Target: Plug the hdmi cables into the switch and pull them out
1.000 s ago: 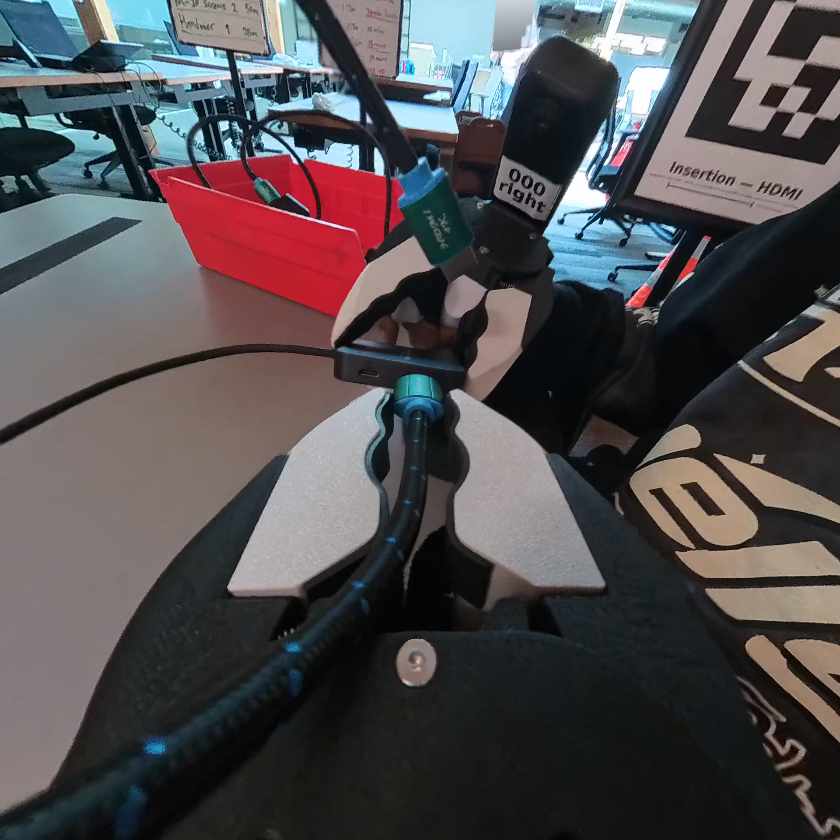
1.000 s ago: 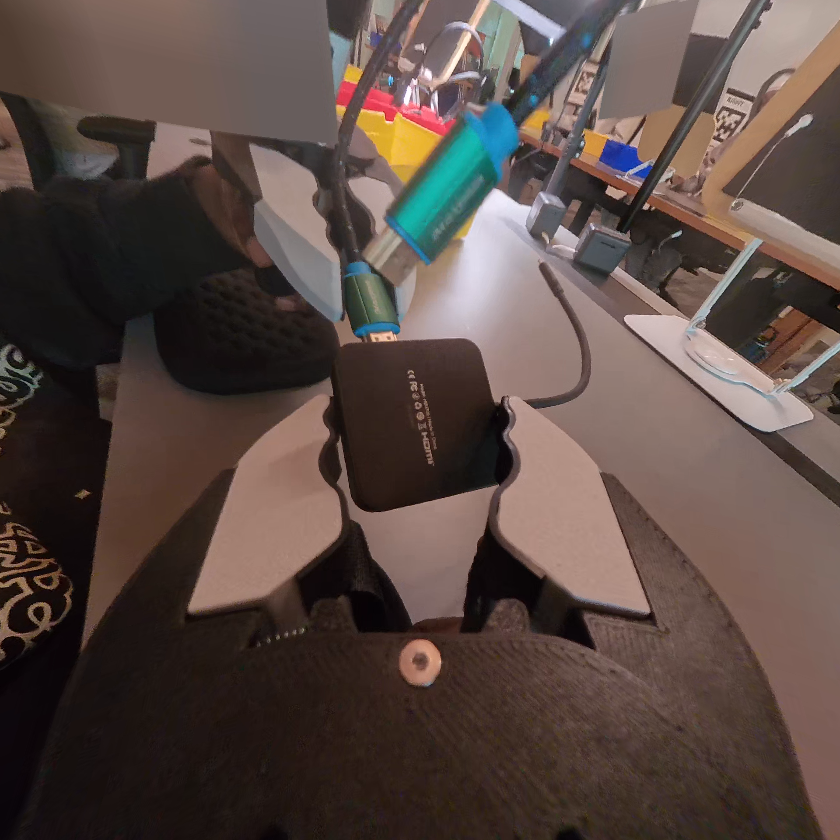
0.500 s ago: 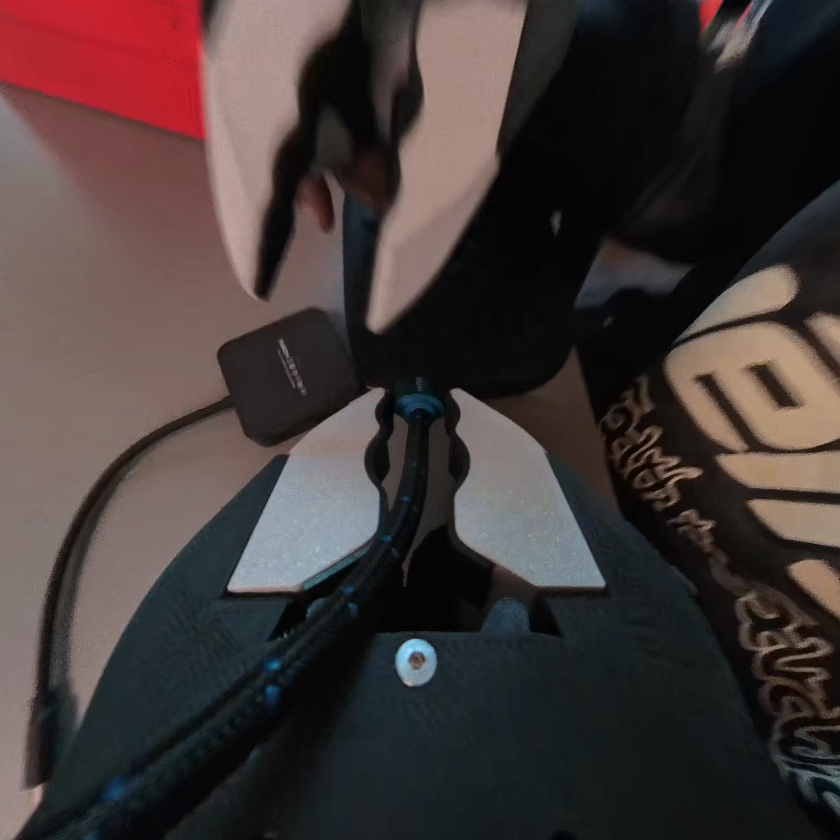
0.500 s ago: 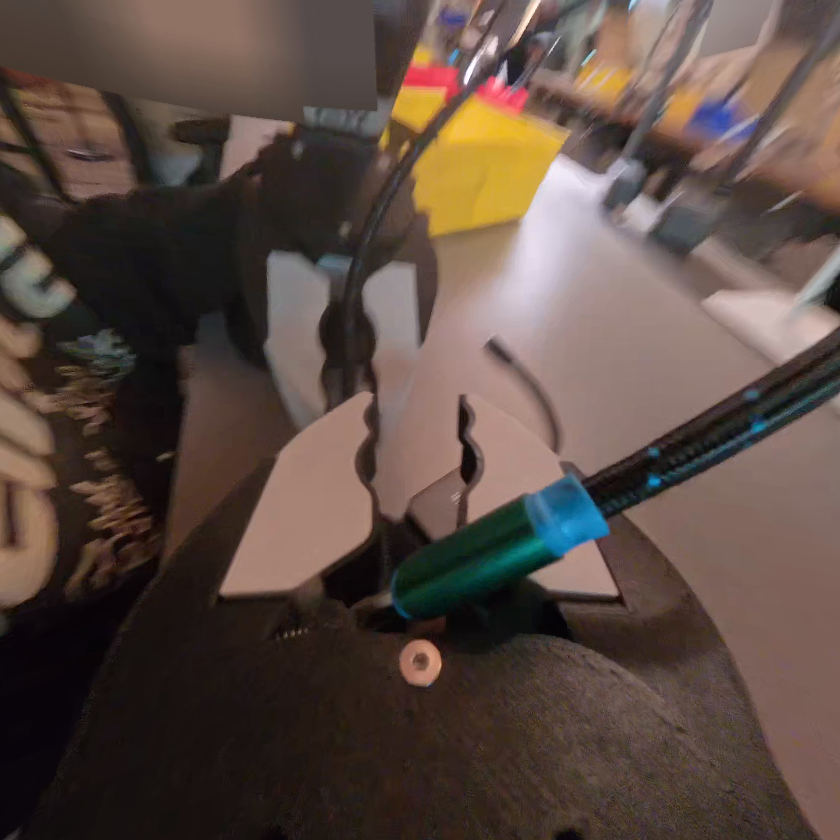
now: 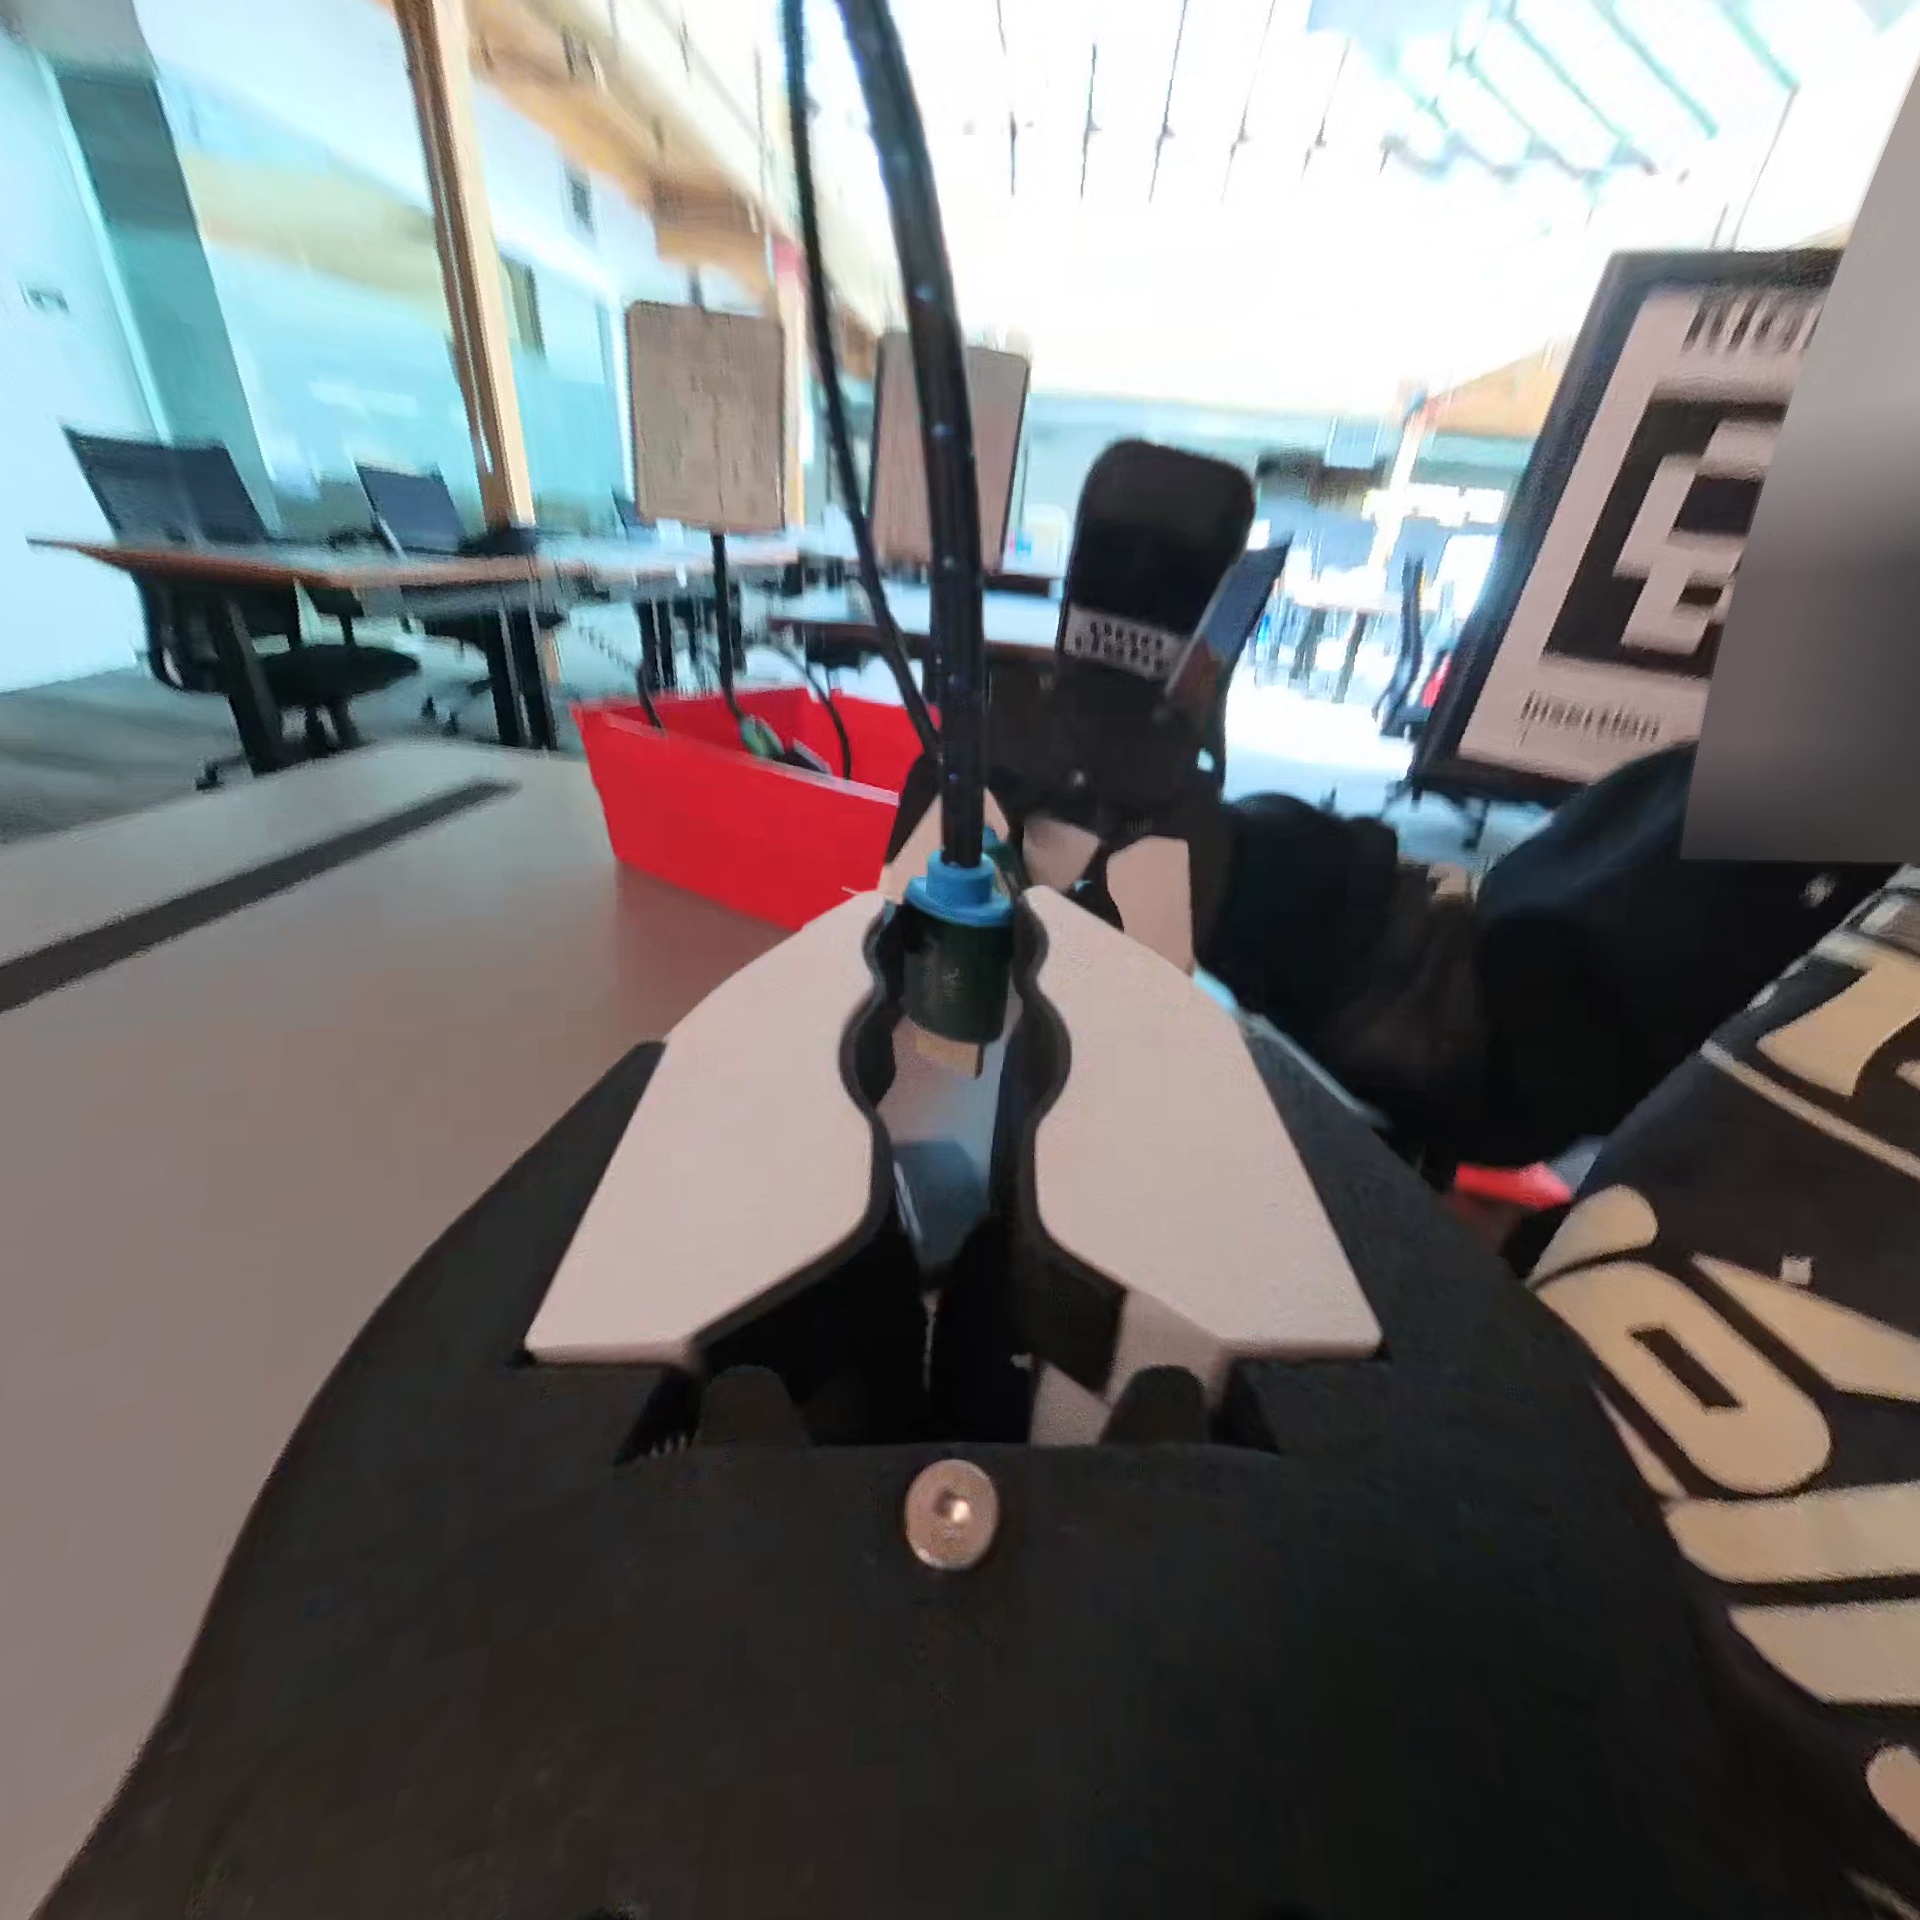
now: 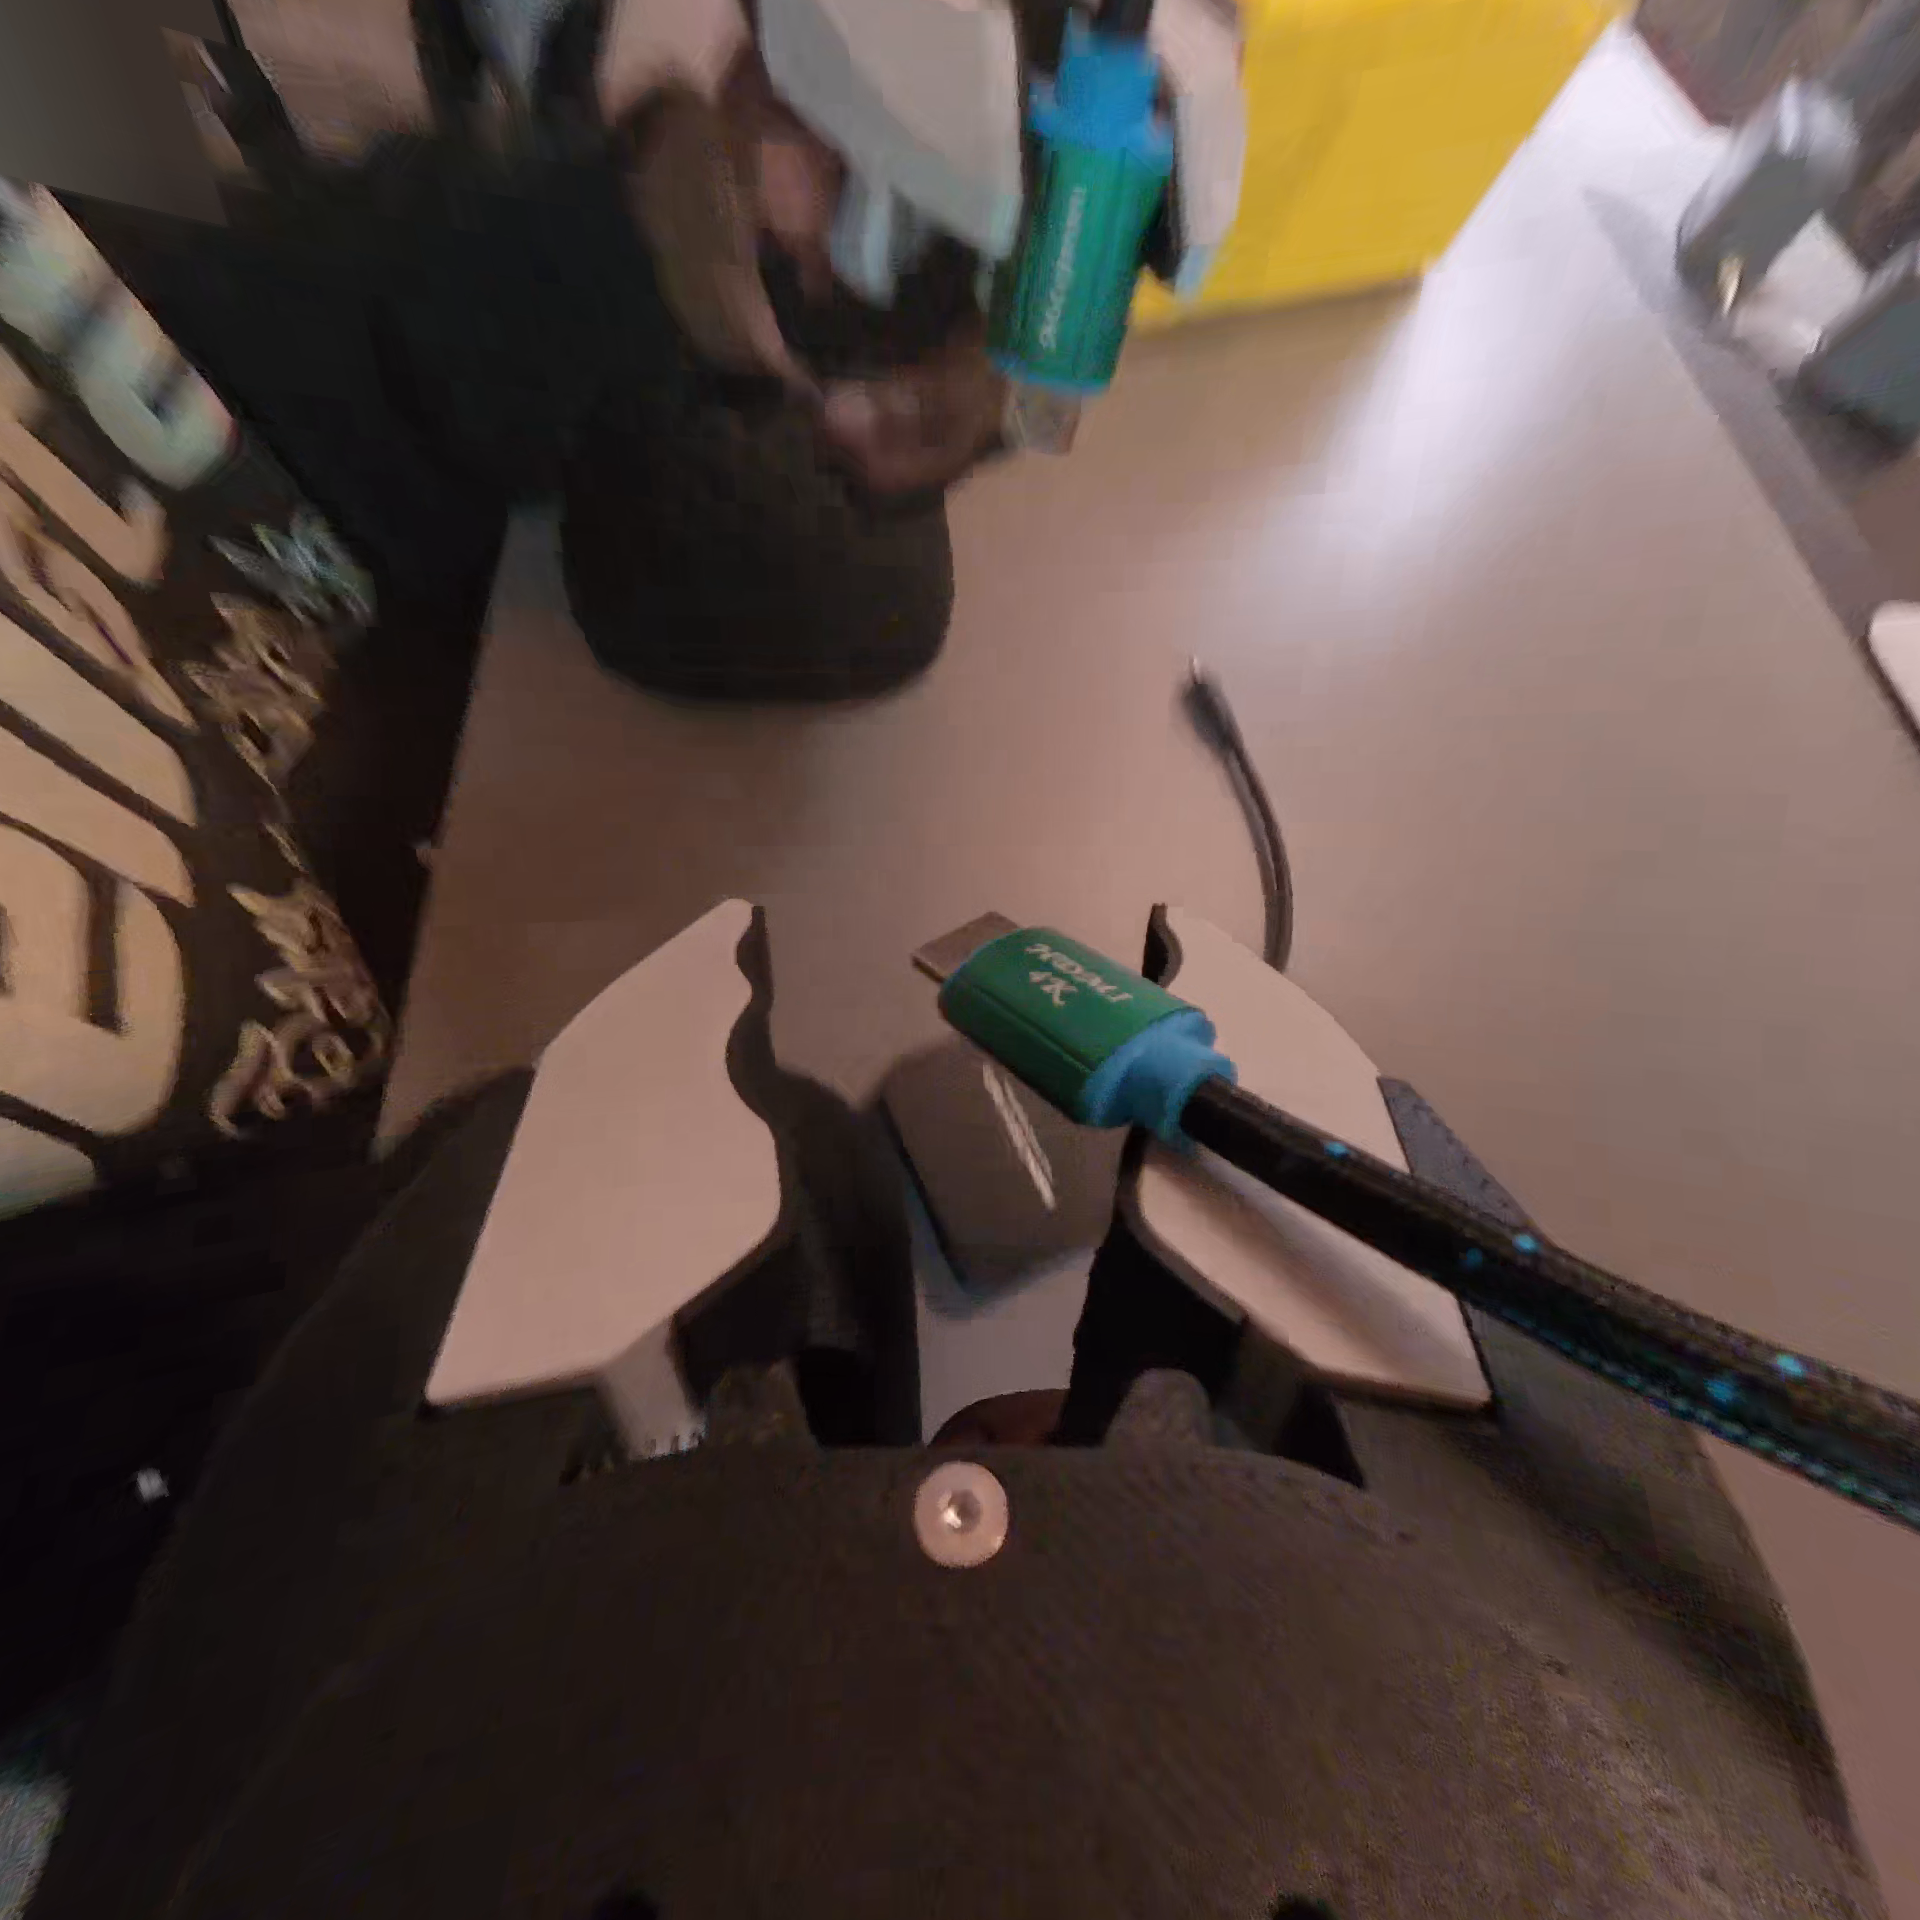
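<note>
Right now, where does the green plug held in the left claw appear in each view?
Left wrist view: green plug at centre, clamped in the left claw, cable rising.
Right wrist view: top centre, tip pointing down, not the nearer plug.
Shared landmark: printed black garment, at the left edge there.

One green HDMI plug (image 5: pixel 954 977) hung unplugged, contacts down. A second (image 6: pixel 1070 1013) lay across the black switch (image 6: pixel 987 1164), unplugged.

Bright daylight floods an open office with rows of desks (image 5: pixel 312 566) and black chairs (image 5: pixel 301 665); a red bin (image 5: pixel 727 800) stands at the table's (image 5: pixel 260 1091) far edge.
</note>
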